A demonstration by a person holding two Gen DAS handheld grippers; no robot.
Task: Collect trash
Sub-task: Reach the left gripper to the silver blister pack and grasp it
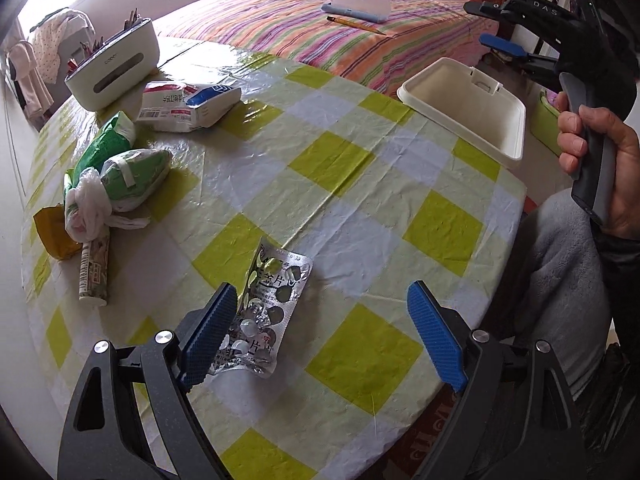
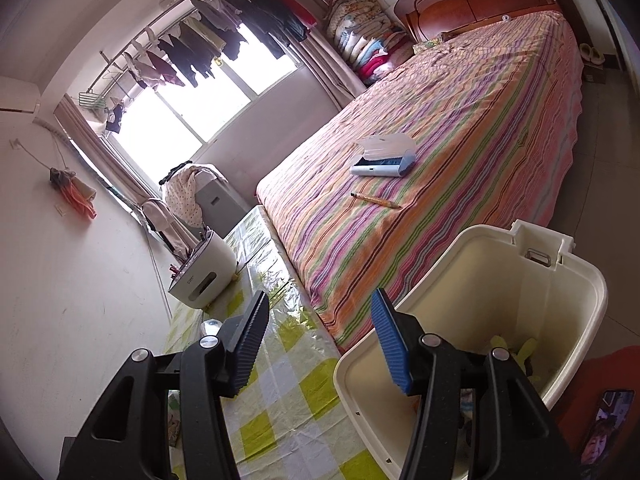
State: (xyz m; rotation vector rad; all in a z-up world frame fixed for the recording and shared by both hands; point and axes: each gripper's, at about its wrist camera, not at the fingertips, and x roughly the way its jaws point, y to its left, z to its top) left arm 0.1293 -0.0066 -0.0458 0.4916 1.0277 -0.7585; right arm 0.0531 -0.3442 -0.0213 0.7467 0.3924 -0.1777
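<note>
A crumpled silver blister pack (image 1: 267,312) lies on the checked tablecloth (image 1: 360,184), between the blue fingers of my open left gripper (image 1: 324,334) and touching the left pad (image 1: 208,336). A cream trash bin (image 1: 468,108) stands beside the table's right edge; in the right wrist view it (image 2: 516,280) is open-topped with some yellow-green scraps inside. My right gripper (image 2: 320,344) is open and empty, raised over the table edge next to the bin; it also shows in the left wrist view (image 1: 504,28), held in a hand.
At the table's left lie green packets (image 1: 120,160), a white-red-blue bag (image 1: 188,106), a tube (image 1: 94,272), a brown wrapper (image 1: 54,232) and a white holder box (image 1: 116,64). A striped bed (image 2: 440,140) is behind, with a case and pencil.
</note>
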